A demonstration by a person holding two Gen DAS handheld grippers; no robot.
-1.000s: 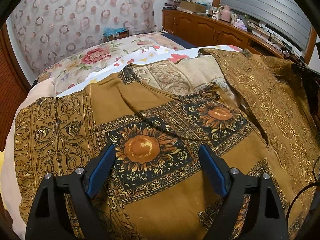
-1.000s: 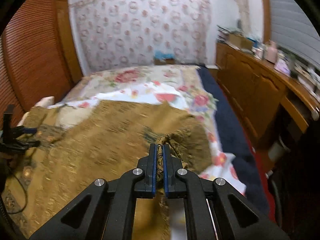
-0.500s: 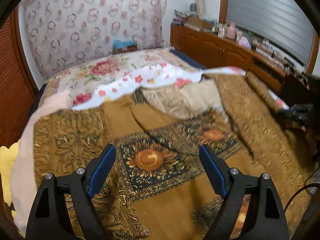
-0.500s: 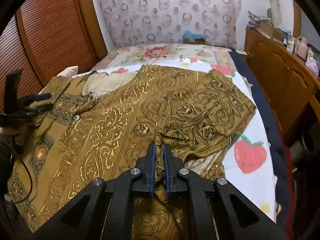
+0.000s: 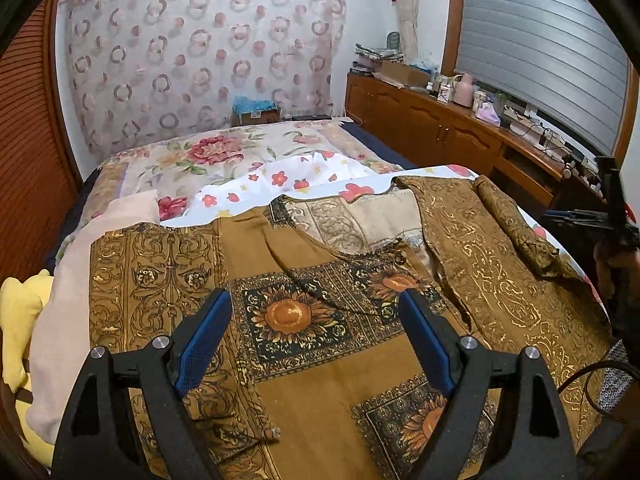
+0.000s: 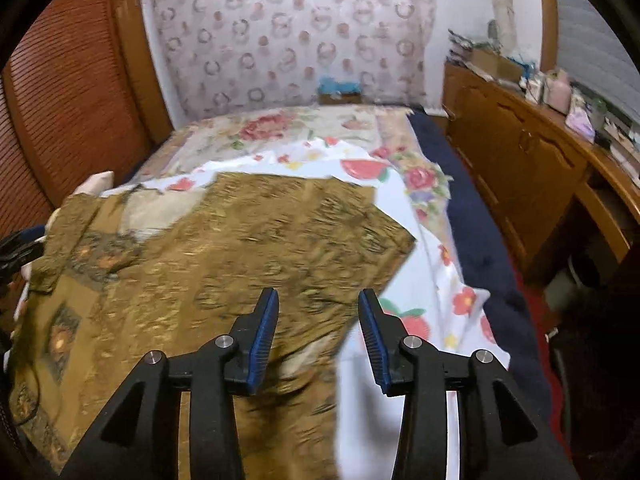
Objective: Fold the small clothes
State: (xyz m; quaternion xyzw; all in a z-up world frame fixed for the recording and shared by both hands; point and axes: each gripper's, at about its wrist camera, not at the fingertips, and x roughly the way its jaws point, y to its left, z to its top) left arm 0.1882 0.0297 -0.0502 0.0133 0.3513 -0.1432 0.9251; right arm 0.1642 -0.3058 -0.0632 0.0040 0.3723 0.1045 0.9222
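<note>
My left gripper (image 5: 314, 338) hovered wide open above the brown sunflower-print shirt (image 5: 320, 320) spread across the bed's (image 5: 192, 156) near end. My right gripper (image 6: 318, 334) gaped empty over the shirt's folded-in right side, by the strawberry-print sheet (image 6: 432, 280).

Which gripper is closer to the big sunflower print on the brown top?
Left. The left gripper hangs open right over the sunflower print; the right gripper, also open, sits at the brown top's opposite edge.
</note>
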